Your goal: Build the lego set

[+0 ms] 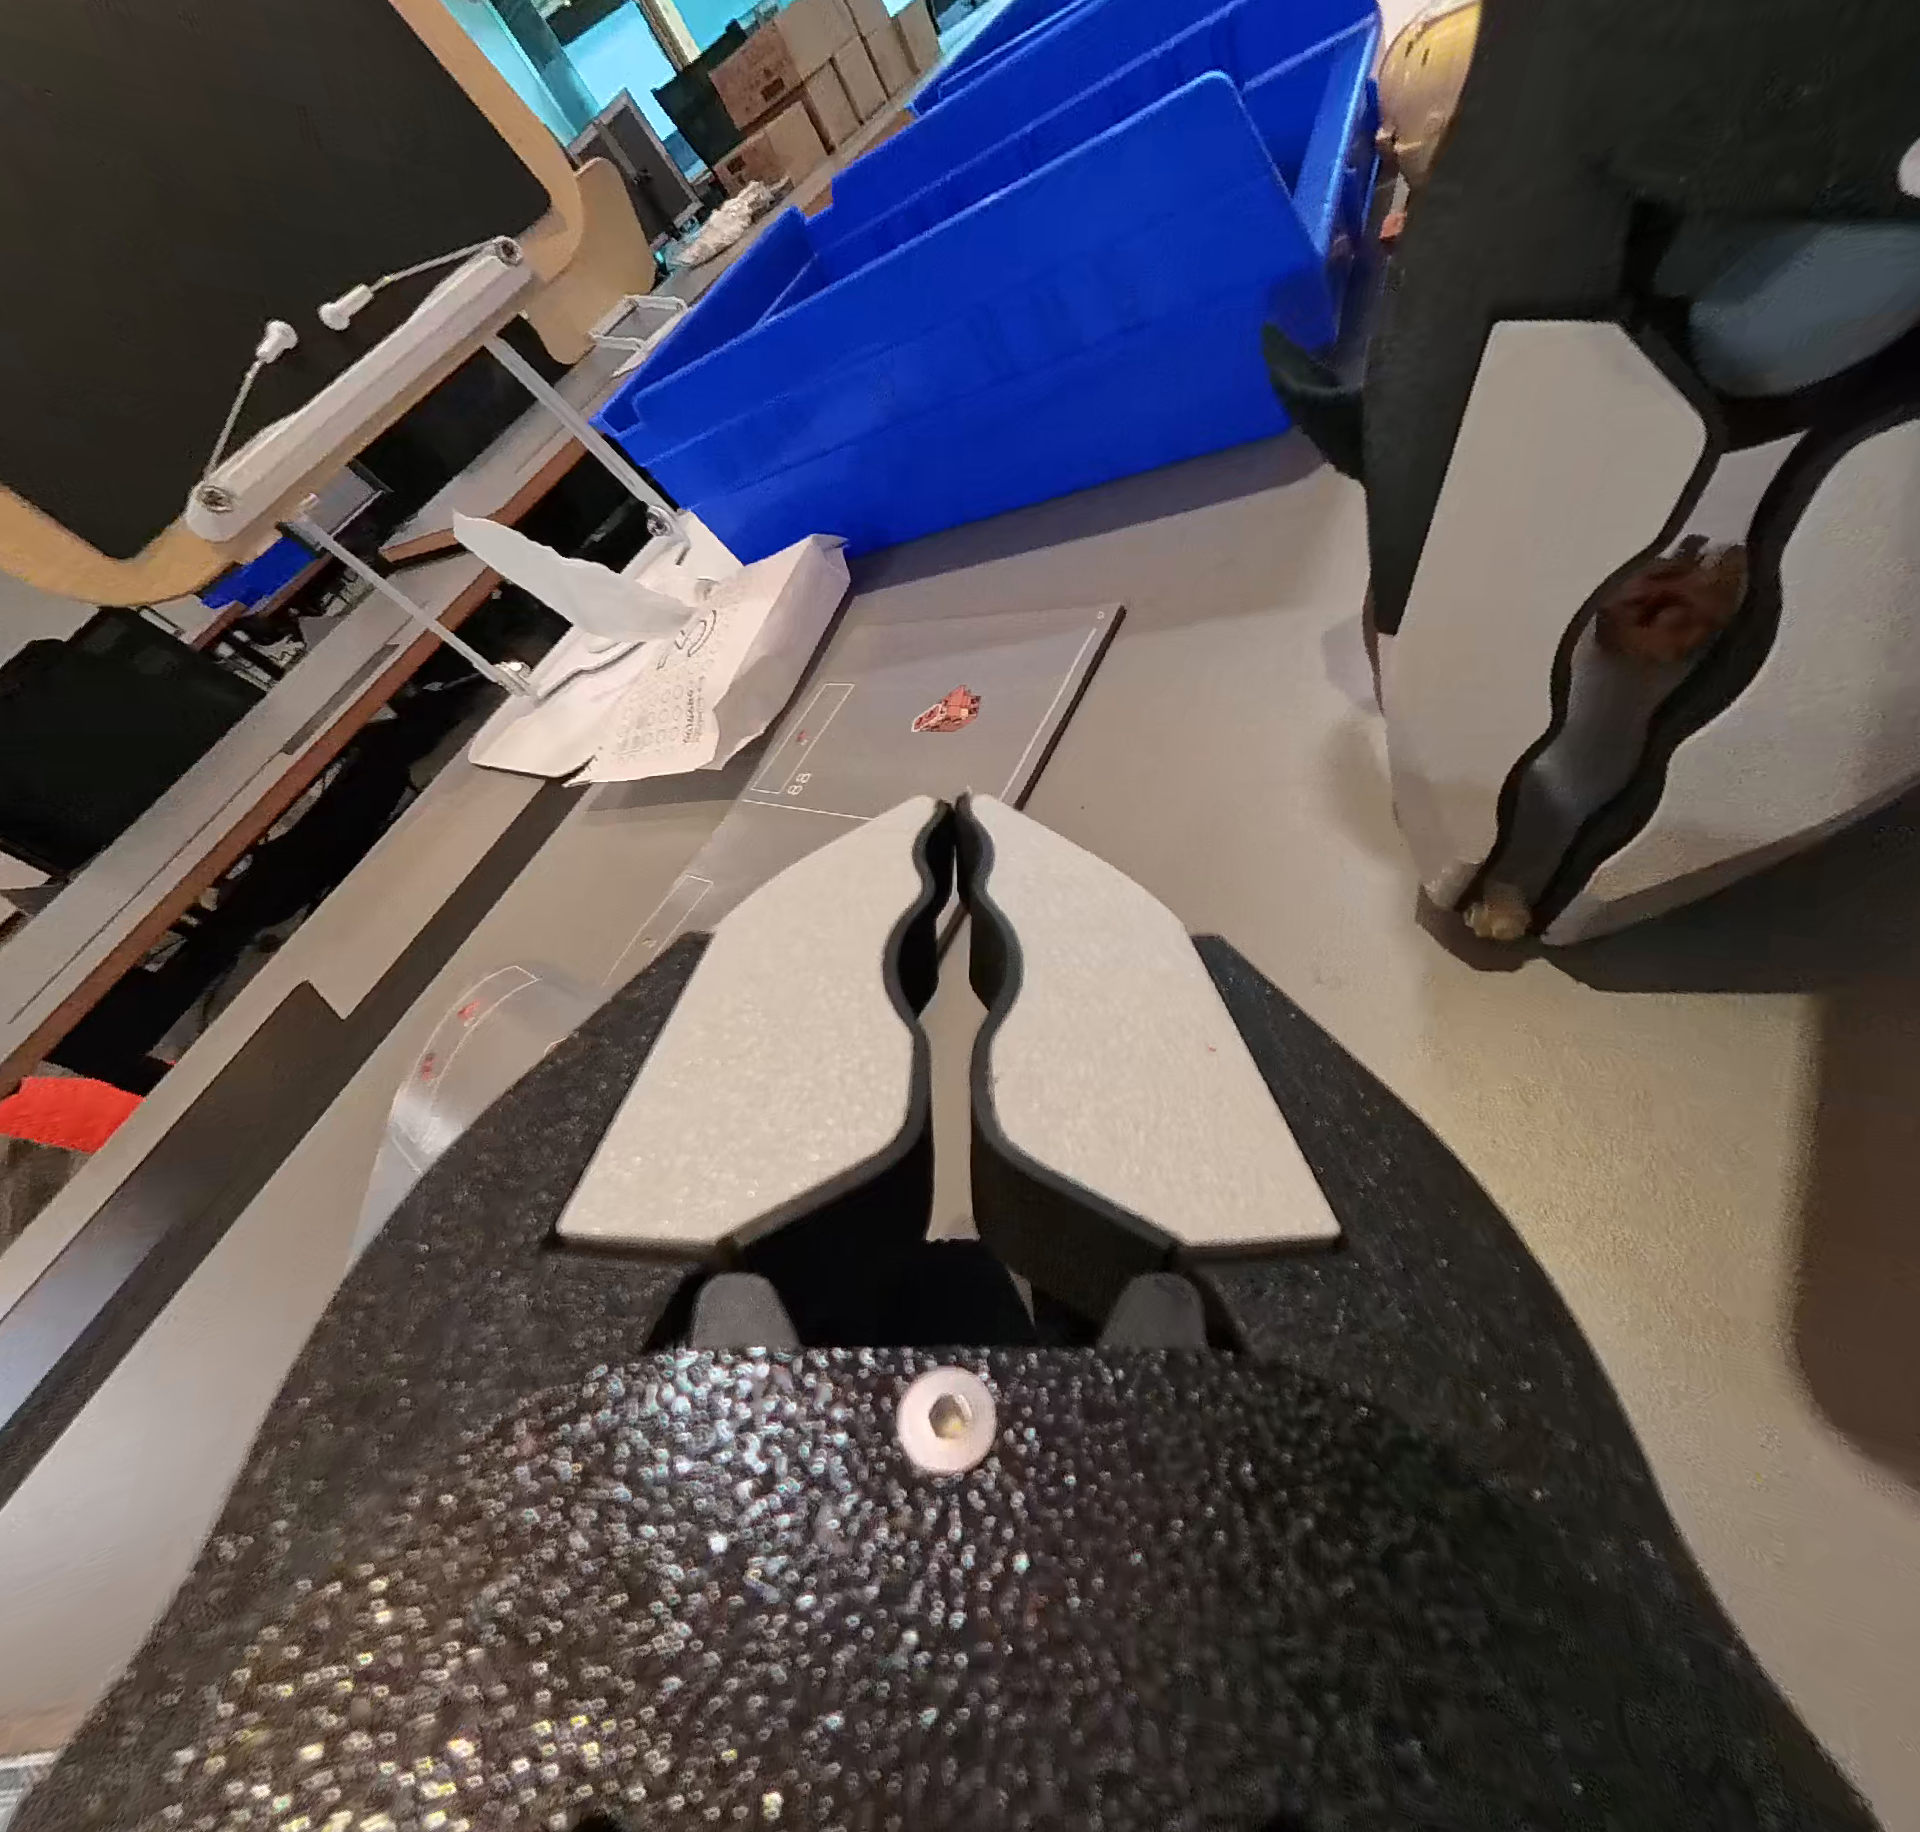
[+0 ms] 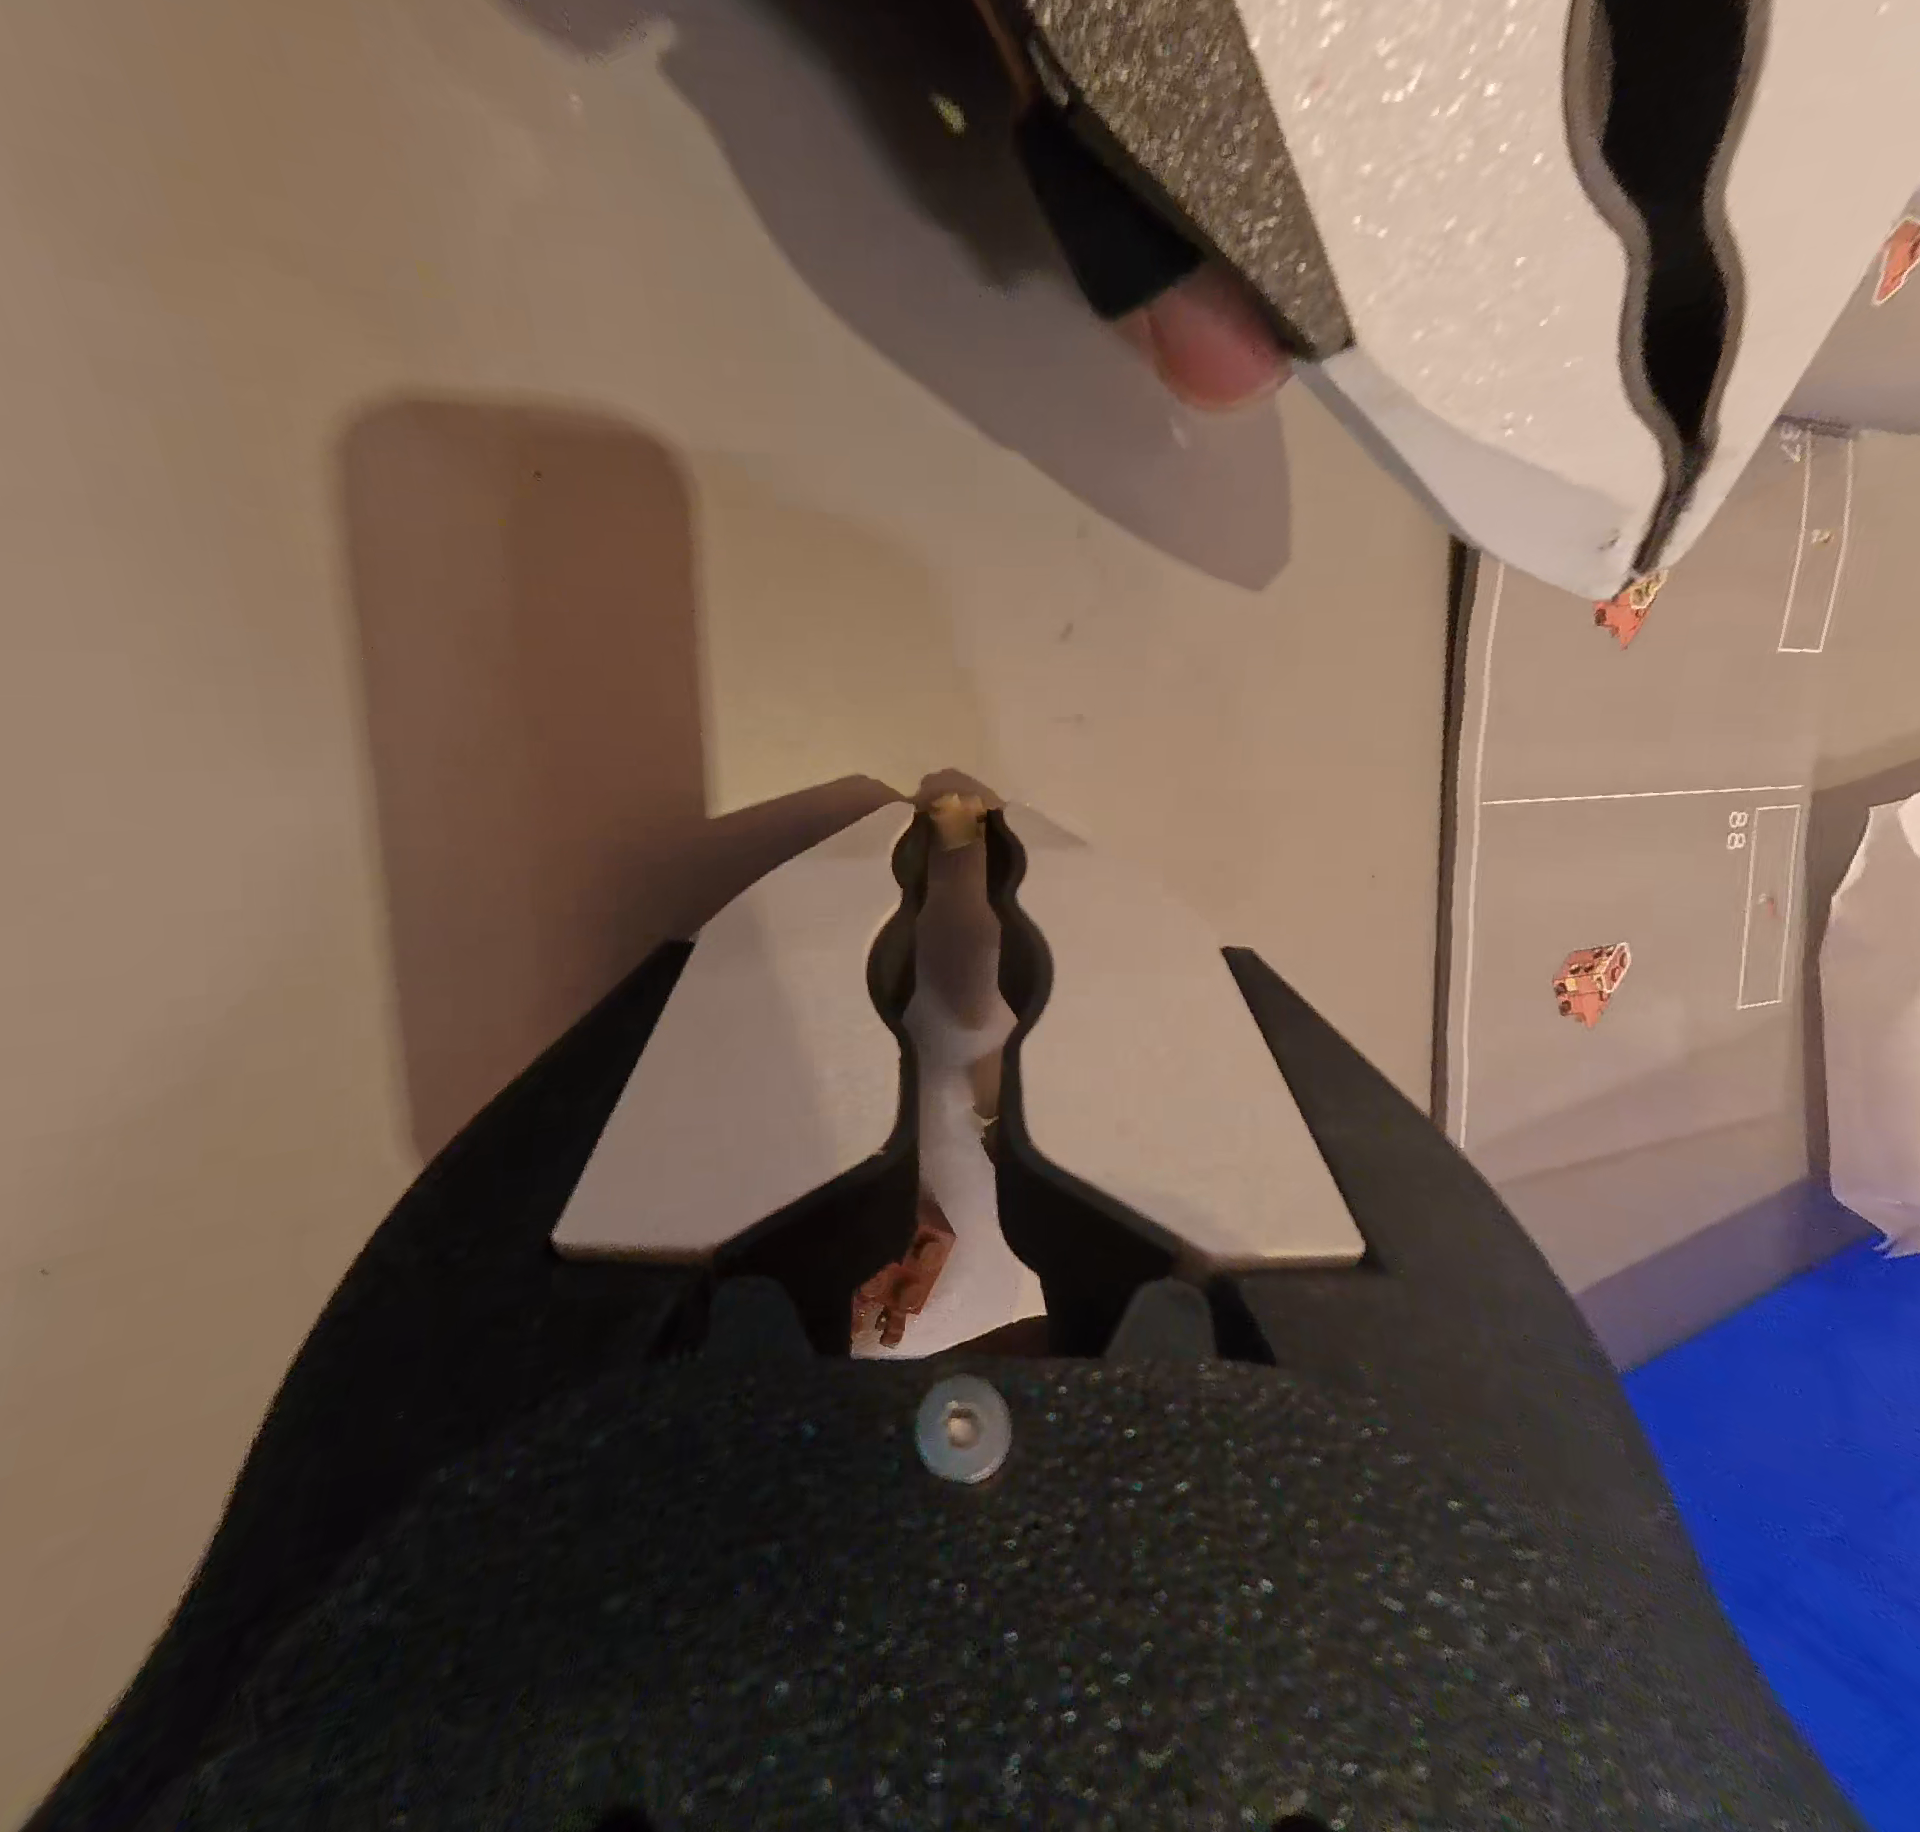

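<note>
My right gripper [image 2: 956, 826] points down at the beige table [image 2: 312, 224] and is shut on a small tan piece [image 2: 954, 818], pinched at the very fingertips just above or on the tabletop. The left wrist view shows the same tan piece [image 1: 1496, 915] at the right gripper's tips [image 1: 1496, 909]. A small brown part [image 2: 902, 1283] shows farther back between its fingers; I cannot tell whether it is gripped. My left gripper [image 1: 956, 800] is shut with nothing between its pads. It hovers over the edge of a grey printed sheet [image 1: 914, 660] and also shows in the right wrist view [image 2: 1647, 561].
The grey sheet carries small printed pictures of brown brick models [image 2: 1590, 982]. A crumpled white paper bag [image 1: 665, 681] lies at its far side. Blue bins [image 1: 987, 328] stand beyond. A black board on a white stand [image 1: 208, 172] is at the left. A thumb [image 2: 1216, 348] holds the left gripper. Some 10 cm of space lies between my two pairs of fingers.
</note>
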`<state>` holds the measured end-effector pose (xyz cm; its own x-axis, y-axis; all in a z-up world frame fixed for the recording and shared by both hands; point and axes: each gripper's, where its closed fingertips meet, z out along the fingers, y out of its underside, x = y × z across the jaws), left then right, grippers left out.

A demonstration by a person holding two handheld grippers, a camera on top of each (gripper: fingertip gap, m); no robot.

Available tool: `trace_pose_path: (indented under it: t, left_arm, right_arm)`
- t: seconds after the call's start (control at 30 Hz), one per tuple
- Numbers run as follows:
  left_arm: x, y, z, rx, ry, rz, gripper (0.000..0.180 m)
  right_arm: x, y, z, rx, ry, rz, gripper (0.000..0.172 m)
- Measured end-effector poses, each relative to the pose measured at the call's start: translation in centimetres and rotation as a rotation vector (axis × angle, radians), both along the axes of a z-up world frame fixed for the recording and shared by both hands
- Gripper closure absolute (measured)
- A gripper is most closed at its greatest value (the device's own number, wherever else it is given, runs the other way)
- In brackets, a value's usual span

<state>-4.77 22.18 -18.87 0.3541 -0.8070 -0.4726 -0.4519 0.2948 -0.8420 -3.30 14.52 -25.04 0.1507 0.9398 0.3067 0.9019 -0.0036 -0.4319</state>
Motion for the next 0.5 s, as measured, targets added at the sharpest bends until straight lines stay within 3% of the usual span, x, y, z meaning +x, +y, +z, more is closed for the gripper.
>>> trace_pose_path:
  t: [0.33,0.5]
  left_arm:
    - [0.2,-0.2,-0.3,0.011,0.022,-0.009,0.18]
    - [0.0,-0.1,-0.2,0.011,0.017,-0.004,0.18]
  right_arm:
    - [-0.2,-0.1,0.3,-0.014,0.082,-0.007,0.158]
    - [-0.4,0.4,2.4,0.025,0.204,-0.026,0.155]
